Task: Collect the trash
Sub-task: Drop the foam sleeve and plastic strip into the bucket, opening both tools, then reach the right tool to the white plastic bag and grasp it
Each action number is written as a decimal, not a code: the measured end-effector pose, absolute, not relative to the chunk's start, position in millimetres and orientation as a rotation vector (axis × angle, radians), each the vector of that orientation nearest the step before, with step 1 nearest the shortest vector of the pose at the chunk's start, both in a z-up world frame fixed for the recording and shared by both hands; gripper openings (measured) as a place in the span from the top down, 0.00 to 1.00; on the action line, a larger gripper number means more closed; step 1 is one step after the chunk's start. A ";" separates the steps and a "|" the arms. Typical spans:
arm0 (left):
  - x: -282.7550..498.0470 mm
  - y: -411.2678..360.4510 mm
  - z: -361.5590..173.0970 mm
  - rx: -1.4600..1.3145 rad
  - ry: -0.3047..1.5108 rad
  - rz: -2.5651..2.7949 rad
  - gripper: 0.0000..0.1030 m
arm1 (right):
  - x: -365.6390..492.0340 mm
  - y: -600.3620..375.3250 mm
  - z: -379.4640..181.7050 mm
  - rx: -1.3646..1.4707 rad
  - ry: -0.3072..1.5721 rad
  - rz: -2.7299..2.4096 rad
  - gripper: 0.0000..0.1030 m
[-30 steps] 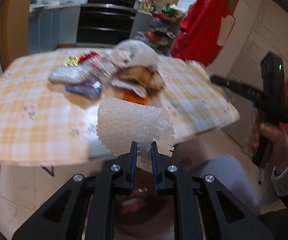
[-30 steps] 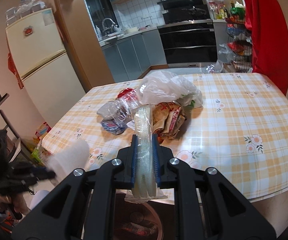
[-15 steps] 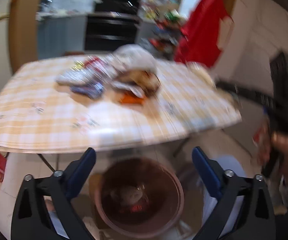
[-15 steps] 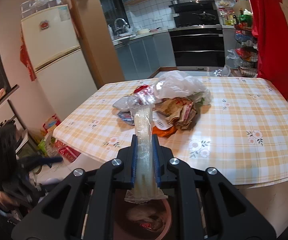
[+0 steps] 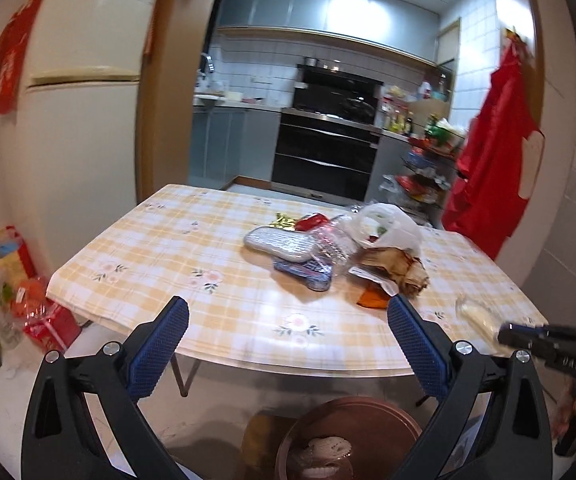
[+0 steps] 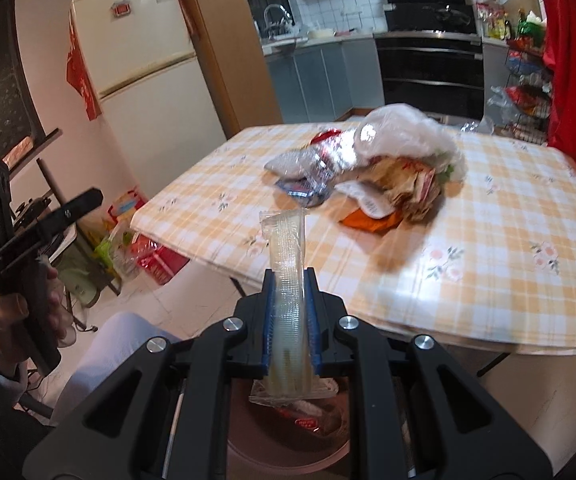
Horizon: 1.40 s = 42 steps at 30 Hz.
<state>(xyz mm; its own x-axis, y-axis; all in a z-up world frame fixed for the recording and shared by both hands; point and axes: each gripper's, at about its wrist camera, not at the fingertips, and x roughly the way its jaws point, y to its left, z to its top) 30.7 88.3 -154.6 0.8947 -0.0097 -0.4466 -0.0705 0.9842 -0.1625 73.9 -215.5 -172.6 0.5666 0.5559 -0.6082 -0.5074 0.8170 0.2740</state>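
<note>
Nearest, right gripper (image 6: 290,312) clamped on a clear wrapper (image 6: 286,276), jaws nearly shut, the wrapper standing up between the blue pads and poking out below over a brown bin (image 6: 288,436). Inside the bin, a red-labelled packet and other scraps, partly hidden by the gripper body. Left gripper (image 5: 288,344) held with jaws spread wide, nothing between them. Below it, the same bin (image 5: 352,436) on the floor with a white foam net (image 5: 324,454) lying in it. At the far left of the right wrist view, a hand (image 6: 19,312) in a grey sleeve gripping the left tool's handle, a pale trouser knee just beside.

Beyond, the worktop (image 5: 207,280) under a yellow checked cloth with flower prints, its near edge overhanging the bin. On it, a heap of trash (image 5: 336,252): a silvery pouch, a blue wrapper, crumpled clear film, a white plastic bag, brown paper, an orange scrap, all touching or overlapping.

On the floor left of the worktop, red and green packets (image 5: 19,300) against the wall. Farther back, a cream fridge (image 5: 83,112), a black oven (image 5: 328,156), a wire rack of goods and a red cloth (image 5: 492,160) hanging at the right.
</note>
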 end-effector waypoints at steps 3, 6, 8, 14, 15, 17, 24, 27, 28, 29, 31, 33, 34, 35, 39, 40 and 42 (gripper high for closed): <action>32.2 93.6 -159.6 -0.198 0.468 0.028 0.06 | 74.5 -210.3 -175.7 0.066 0.754 0.635 0.78; 30.4 93.0 -163.4 -0.205 0.472 0.009 0.06 | 74.0 -209.3 -173.7 0.072 0.747 0.643 0.54; 29.4 90.9 -164.5 -0.201 0.463 0.000 0.06 | 73.6 -210.6 -170.9 0.075 0.729 0.635 0.43; 28.1 81.1 -165.5 -0.177 0.449 -0.034 0.06 | 72.6 -219.4 -162.7 0.087 0.678 0.582 0.06; 28.0 80.2 -166.1 -0.172 0.451 -0.037 0.06 | 73.4 -220.6 -161.9 0.085 0.678 0.569 0.05; 28.4 78.5 -166.5 -0.166 0.455 -0.046 0.06 | 75.3 -223.7 -161.3 0.085 0.678 0.540 0.05; 34.9 75.4 -169.5 -0.162 0.488 -0.084 0.06 | 81.9 -234.2 -166.4 0.058 0.679 0.425 0.05; 40.9 72.2 -172.7 -0.147 0.509 -0.101 0.06 | 87.9 -239.2 -171.4 0.043 0.687 0.355 0.05; 43.0 70.6 -173.8 -0.136 0.511 -0.101 0.06 | 89.8 -240.8 -173.1 0.041 0.688 0.333 0.05; 45.5 69.3 -175.1 -0.126 0.514 -0.102 0.06 | 92.3 -243.8 -174.9 0.040 0.687 0.310 0.05; 51.9 67.4 -178.2 -0.109 0.530 -0.100 0.06 | 97.3 -248.4 -178.5 0.039 0.691 0.272 0.05; 58.6 68.1 -181.4 -0.104 0.544 -0.085 0.06 | 104.4 -253.9 -183.1 0.045 0.705 0.260 0.05; 61.4 69.1 -182.4 -0.111 0.549 -0.084 0.06 | 107.3 -256.6 -184.5 0.055 0.709 0.263 0.05; 64.9 70.6 -183.8 -0.122 0.555 -0.081 0.06 | 110.2 -260.3 -186.1 0.069 0.709 0.264 0.05; 79.3 76.1 -188.8 -0.148 0.590 -0.075 0.06 | 122.6 -268.7 -188.4 0.088 0.706 0.242 0.05; 82.8 77.3 -189.8 -0.152 0.599 -0.071 0.06 | 125.7 -270.8 -188.8 0.095 0.706 0.245 0.05; 91.5 80.7 -192.1 -0.166 0.622 -0.037 0.06 | 133.8 -276.5 -189.0 0.121 0.710 0.260 0.05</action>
